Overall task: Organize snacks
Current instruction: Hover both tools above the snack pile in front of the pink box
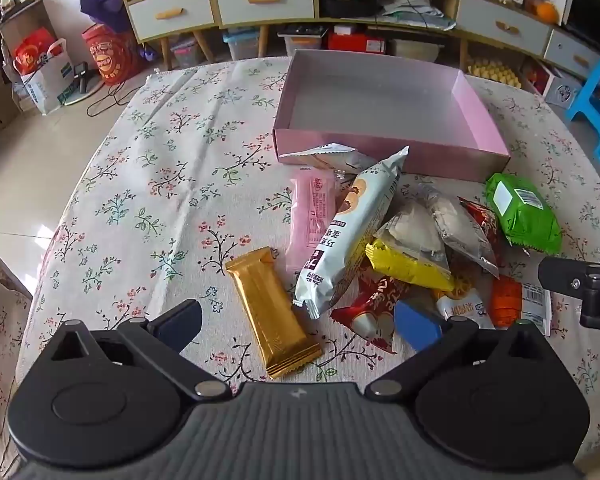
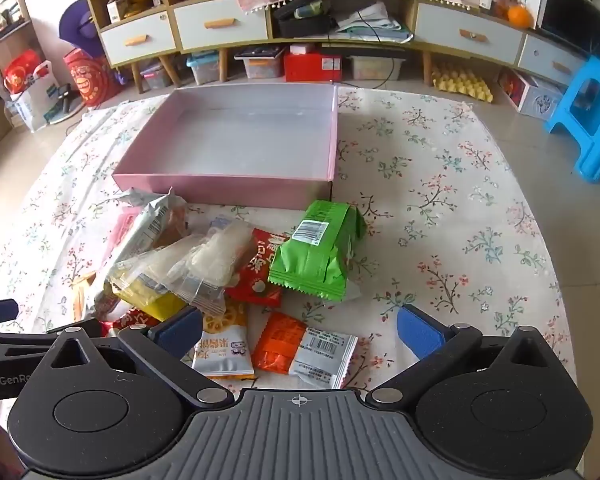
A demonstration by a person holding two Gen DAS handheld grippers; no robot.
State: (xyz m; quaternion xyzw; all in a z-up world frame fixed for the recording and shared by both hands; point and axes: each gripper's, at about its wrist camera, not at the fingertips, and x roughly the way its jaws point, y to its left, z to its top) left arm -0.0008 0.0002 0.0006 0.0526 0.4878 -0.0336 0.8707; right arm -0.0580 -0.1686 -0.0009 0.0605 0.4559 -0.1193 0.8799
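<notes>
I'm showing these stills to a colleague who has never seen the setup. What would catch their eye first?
Probably the heap of bright snack packets on the floral tablecloth, with the green packet at its right edge and a gold bar lying apart at its left. Just behind the heap sits a shallow pink box with nothing in it. Both the left gripper and right gripper hover wide open over the near packets, holding nothing.
</notes>
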